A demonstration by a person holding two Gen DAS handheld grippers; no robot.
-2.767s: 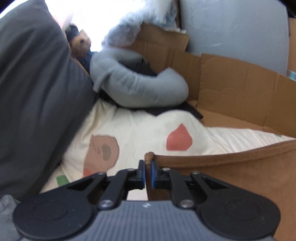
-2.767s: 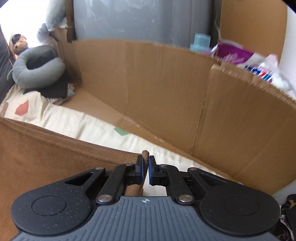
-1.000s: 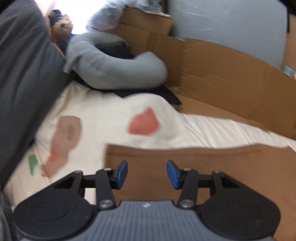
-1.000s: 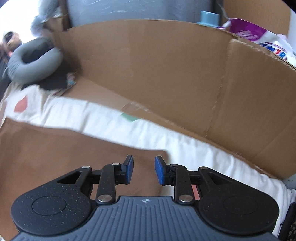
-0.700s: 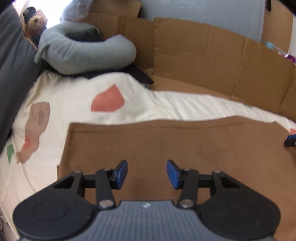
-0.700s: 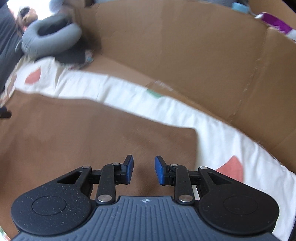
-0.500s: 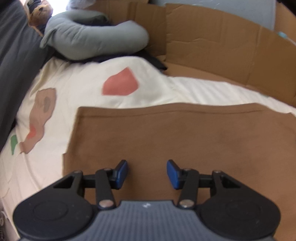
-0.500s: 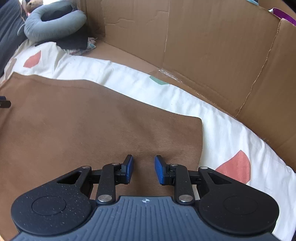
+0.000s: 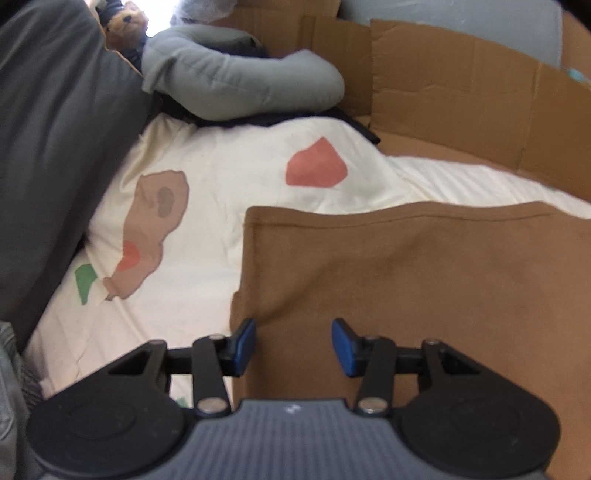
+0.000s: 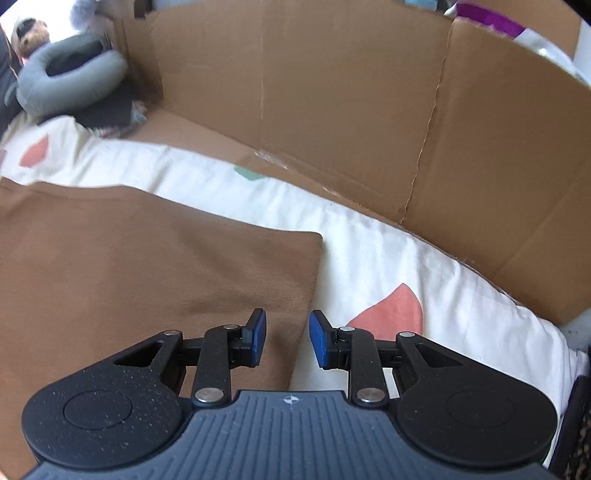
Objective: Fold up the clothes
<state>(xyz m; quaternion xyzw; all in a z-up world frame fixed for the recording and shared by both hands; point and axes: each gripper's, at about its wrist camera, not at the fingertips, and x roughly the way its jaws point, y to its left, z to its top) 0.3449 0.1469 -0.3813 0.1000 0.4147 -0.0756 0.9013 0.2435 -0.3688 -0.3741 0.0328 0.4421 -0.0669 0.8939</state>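
Note:
A brown garment (image 9: 424,280) lies flat on a cream sheet (image 9: 229,177) printed with coloured patches. My left gripper (image 9: 293,341) hangs open just above the garment's left edge, its left pad over the sheet and nothing between the pads. In the right wrist view the same brown garment (image 10: 147,266) ends in a squared corner. My right gripper (image 10: 286,338) is open over the garment's right edge, empty, with its right pad above the cream sheet (image 10: 388,258).
A cardboard wall (image 10: 332,103) curves round the far side of the bed. A grey U-shaped pillow (image 9: 236,85) and a teddy bear (image 9: 123,22) sit at the far left corner. A dark grey cushion (image 9: 55,147) rises along the left side.
Both grippers let go of the garment's top edge, which now lies flat on the sheet. Since then each has sunk and slid outward, left to the left edge, right to the right edge.

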